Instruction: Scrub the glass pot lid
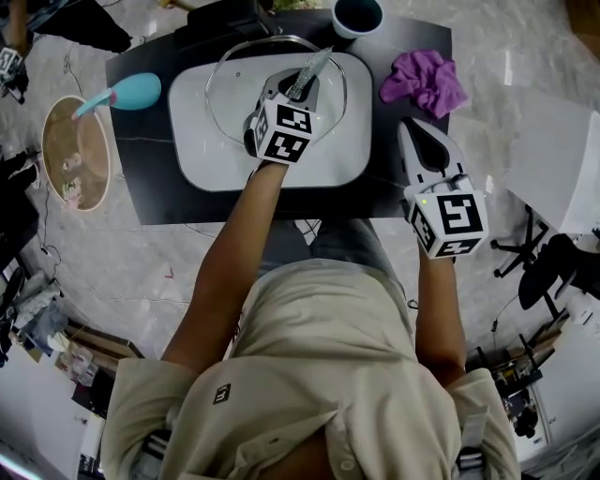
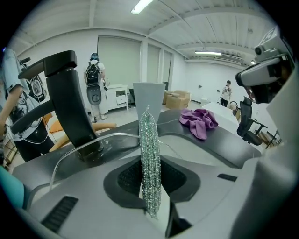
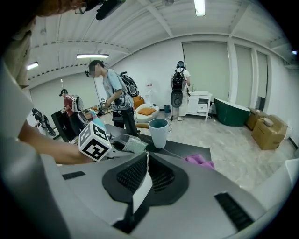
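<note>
Two hand-held grippers, one lid, one scourer, one tray, one cup, one cloth, one teal tool.

Left gripper (image 1: 302, 86): clamped on a steel-wool scourer (image 1: 315, 64), squeezed flat between the jaws into a thin, wiry, glittering strip that stands out well past the tips. Right gripper (image 1: 411, 129): closed on nothing, jaws pressed together.

Directly under the left gripper and its scourer: the glass pot lid (image 1: 230, 94), round, clear, edged with a thin metal rim, lying flat on a white tray (image 1: 192, 141). Tray smooth, matte, rectangular with rounded corners, carrying the lid alone. Cannot tell whether the scourer touches the glass.

Ahead of the left gripper and slightly to its right: the cup (image 1: 358, 17), upright, white outside, teal inside; contents not to be made out.

Right of the left gripper and just ahead of the right gripper's tips: the purple cloth (image 1: 424, 82), soft, crumpled into folds.

Well off to the left of the left gripper: the teal tool (image 1: 131, 92), rounded head, paler slim handle, lying at the edge of the matte black tabletop (image 1: 150, 187), handle pointing toward a round wooden top (image 1: 75, 155).
</note>
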`<control>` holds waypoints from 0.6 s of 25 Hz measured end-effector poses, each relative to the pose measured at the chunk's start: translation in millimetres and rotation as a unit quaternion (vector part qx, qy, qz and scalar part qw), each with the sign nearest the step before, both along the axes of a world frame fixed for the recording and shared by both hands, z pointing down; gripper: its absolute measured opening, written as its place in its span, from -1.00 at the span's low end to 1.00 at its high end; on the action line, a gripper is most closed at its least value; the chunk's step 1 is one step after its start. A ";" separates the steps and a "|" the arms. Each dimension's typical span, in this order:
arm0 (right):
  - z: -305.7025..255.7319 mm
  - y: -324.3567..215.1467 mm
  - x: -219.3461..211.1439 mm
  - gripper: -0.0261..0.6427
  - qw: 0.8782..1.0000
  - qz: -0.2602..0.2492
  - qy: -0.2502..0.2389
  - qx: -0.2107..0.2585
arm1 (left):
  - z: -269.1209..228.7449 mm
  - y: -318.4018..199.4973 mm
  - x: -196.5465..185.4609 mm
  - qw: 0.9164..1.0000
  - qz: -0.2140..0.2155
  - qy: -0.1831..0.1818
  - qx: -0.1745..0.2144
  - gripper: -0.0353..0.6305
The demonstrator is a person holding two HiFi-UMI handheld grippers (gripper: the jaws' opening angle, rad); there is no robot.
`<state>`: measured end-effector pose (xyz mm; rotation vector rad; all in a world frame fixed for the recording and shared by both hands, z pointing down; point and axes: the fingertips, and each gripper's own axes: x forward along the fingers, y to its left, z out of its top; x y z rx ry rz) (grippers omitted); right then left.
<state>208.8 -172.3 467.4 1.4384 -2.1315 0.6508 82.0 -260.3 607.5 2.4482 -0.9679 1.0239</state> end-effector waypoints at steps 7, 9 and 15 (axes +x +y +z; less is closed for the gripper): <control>3.5 -3.3 -14.6 -0.84 1.000 -0.018 -0.001 -0.002 | 3.0 -8.2 -44.4 0.999 -0.037 -0.014 0.005 -0.63; 5.5 -4.6 -22.7 -0.84 1.000 -0.026 -0.002 -0.004 | 4.1 -10.7 -67.3 0.998 -0.053 -0.024 0.008 -0.63; 8.1 -9.2 -55.8 -0.84 0.998 -0.058 -0.007 -0.004 | 6.5 -13.4 -156.0 0.990 -0.126 -0.055 0.011 -0.63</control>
